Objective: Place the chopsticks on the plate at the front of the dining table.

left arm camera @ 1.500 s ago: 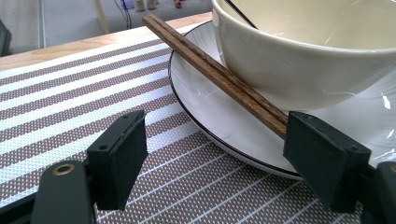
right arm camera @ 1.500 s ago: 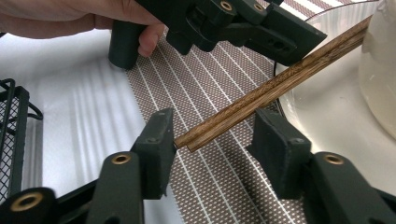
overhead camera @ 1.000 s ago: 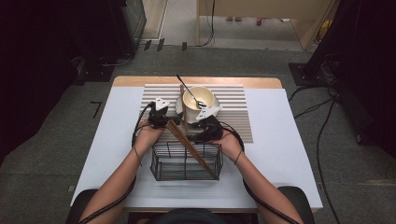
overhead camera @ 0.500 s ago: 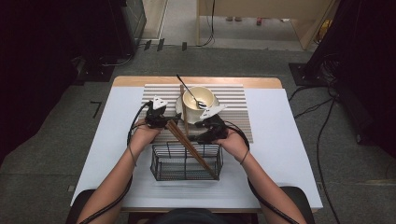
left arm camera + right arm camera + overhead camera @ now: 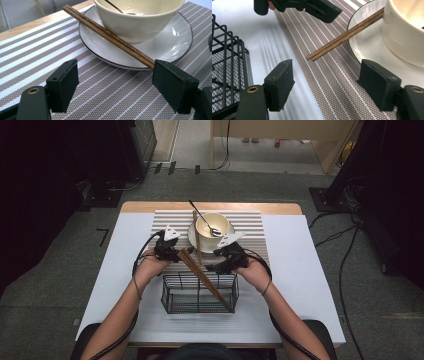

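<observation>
Lying on the striped mat, a pair of chopsticks (image 5: 347, 33) leans one end up on the rim of the saucer (image 5: 175, 42) beside the bowl (image 5: 212, 224), its long axis running from that rim down toward the person. In the right gripper view the low end sits ahead of the right tool (image 5: 332, 82) and between its jaws, which stand wide apart and hold nothing. The left tool (image 5: 117, 85) is just as wide open and empty, with the same pair reaching its right jaw. Both are near; the right one looks better lined up, to my eye. A second pair (image 5: 205, 277) slants out of the wire basket (image 5: 172, 301) on the desk (image 5: 300, 270). A spoon (image 5: 202, 217) rests in the bowl.
</observation>
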`<state>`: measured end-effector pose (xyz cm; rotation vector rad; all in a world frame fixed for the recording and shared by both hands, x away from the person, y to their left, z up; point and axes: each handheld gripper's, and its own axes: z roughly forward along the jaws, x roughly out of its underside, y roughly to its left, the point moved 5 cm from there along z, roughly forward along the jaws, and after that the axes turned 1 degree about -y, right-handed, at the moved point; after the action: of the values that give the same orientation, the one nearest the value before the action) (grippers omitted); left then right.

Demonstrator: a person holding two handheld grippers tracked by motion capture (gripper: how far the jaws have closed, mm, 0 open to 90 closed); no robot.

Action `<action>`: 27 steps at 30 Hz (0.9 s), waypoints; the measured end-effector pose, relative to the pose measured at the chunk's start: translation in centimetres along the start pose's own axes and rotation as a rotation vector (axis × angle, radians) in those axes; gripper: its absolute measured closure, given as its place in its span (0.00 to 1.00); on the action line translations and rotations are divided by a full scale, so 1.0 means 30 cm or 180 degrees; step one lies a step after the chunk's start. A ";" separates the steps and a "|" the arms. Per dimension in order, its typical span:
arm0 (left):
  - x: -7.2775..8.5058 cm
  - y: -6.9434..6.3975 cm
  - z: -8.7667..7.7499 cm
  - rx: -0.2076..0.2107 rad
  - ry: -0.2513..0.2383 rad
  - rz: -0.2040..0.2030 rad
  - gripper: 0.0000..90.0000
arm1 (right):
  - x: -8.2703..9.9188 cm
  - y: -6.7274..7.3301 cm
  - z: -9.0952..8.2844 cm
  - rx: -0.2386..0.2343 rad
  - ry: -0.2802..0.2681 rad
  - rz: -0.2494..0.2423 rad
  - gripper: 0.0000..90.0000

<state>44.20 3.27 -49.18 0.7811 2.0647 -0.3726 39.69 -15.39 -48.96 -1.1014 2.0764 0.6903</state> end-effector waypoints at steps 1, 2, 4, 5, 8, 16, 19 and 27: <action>0.003 -0.004 -0.002 0.0016 0.0002 -0.0023 0.24 | 0.000 0.000 -0.003 0.0005 0.0001 -0.0005 0.31; 0.006 -0.005 -0.005 0.0022 0.0014 -0.0020 0.24 | 0.000 -0.002 -0.006 0.0014 0.0003 -0.0014 0.31; 0.012 -0.010 -0.010 0.0052 0.0028 0.0003 0.24 | 0.000 -0.005 -0.014 0.0040 -0.0002 -0.0001 0.31; 0.015 -0.012 -0.012 0.0073 0.0027 0.0010 0.24 | 0.001 -0.008 -0.017 0.0044 0.0001 -0.0007 0.31; 0.026 -0.013 -0.019 0.0097 0.0052 0.0012 0.24 | 0.005 -0.014 -0.025 0.0062 0.0013 -0.0011 0.31; 0.051 -0.019 -0.032 0.0153 0.0106 0.0038 0.24 | 0.021 -0.025 -0.046 0.0085 0.0064 -0.0047 0.31; 0.061 -0.014 -0.034 0.0168 0.0134 0.0021 0.24 | 0.032 -0.031 -0.054 0.0097 0.0092 -0.0038 0.31; 0.080 0.012 -0.053 0.0131 0.0126 0.0032 0.24 | 0.051 -0.057 -0.087 0.0153 0.0084 -0.0016 0.31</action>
<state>42.40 5.30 -50.21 0.8294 2.0951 -0.3980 39.70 -18.87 -48.73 -1.0941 2.1008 0.6232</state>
